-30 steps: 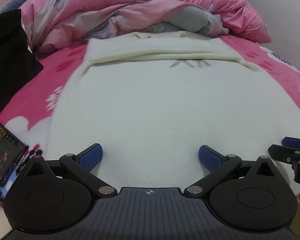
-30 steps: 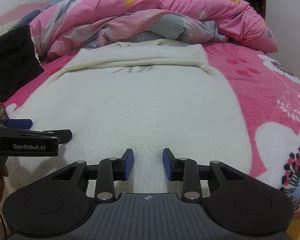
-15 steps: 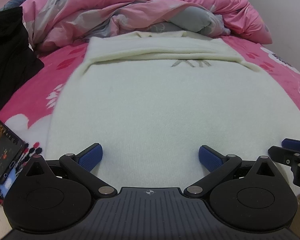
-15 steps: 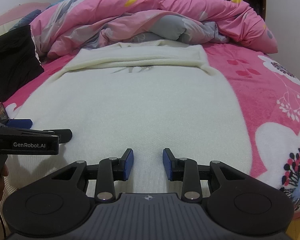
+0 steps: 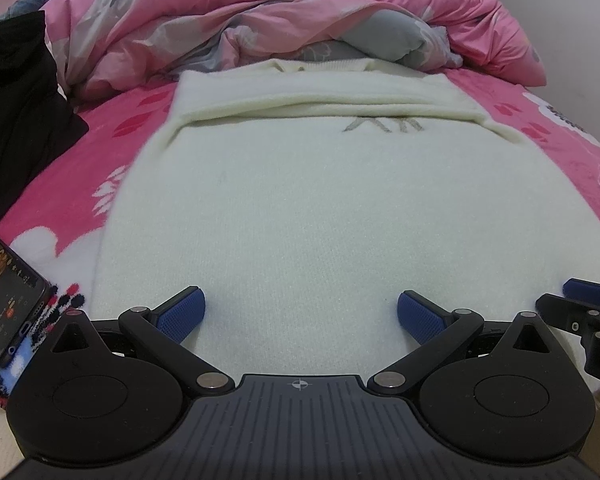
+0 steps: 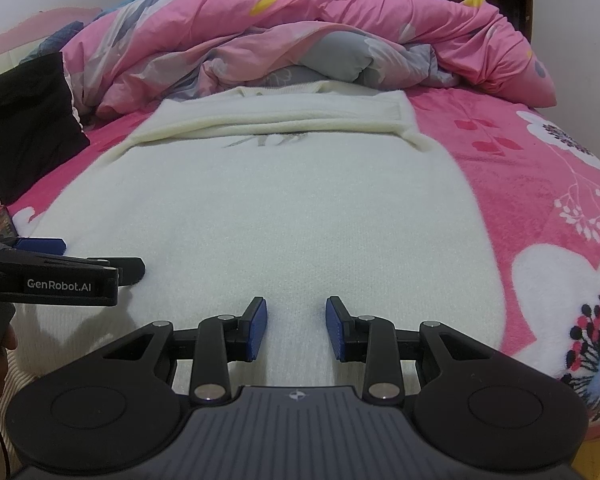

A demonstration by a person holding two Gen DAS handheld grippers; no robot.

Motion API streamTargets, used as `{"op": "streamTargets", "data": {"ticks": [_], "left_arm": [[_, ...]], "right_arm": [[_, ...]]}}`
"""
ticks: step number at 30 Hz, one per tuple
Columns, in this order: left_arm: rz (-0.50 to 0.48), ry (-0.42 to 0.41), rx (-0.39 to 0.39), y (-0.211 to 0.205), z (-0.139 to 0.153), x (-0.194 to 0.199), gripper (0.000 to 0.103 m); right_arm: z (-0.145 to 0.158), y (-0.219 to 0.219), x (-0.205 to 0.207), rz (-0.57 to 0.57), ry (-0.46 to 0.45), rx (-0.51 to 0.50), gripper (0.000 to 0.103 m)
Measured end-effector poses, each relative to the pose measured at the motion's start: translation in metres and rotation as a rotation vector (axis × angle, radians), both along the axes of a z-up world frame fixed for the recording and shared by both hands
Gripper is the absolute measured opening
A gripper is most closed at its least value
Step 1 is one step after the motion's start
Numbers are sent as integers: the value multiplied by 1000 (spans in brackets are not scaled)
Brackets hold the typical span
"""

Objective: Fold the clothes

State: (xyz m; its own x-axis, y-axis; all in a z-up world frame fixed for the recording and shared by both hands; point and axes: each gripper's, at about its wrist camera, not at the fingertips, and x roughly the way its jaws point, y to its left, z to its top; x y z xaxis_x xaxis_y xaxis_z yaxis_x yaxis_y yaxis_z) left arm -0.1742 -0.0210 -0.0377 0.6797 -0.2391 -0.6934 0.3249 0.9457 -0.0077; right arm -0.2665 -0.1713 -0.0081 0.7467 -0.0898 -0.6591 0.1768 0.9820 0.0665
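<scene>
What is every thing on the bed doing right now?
white sweater: spread flat, sleeves folded across the top.
pink duvet: bunched up behind the sweater.
black garment: lying beside it.
phone: screen lit.
left gripper: open wide, empty.
right gripper: partly open, empty.

Soft, even indoor light fills both fisheye views, slightly cool and moderately bright. No glare. The sweater (image 5: 320, 208) reads pale, nearly washed out, its knit texture faint. Faint shadows sit under the gripper fingers (image 6: 256, 328). Edges bow strongly and corners darken to black. Far bedding looks slightly soft.
</scene>
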Motion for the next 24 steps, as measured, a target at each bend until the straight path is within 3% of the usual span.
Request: {"op": "streamTargets", "data": {"ticks": [12,24], "left_arm": [[3,13,2,0,1,2,103],[0,13,11,-1,0,2,103]], "right_arm": [[6,-5,3,12,16,28,35],[17,-23,-5,-55,-46,14,35]]}}
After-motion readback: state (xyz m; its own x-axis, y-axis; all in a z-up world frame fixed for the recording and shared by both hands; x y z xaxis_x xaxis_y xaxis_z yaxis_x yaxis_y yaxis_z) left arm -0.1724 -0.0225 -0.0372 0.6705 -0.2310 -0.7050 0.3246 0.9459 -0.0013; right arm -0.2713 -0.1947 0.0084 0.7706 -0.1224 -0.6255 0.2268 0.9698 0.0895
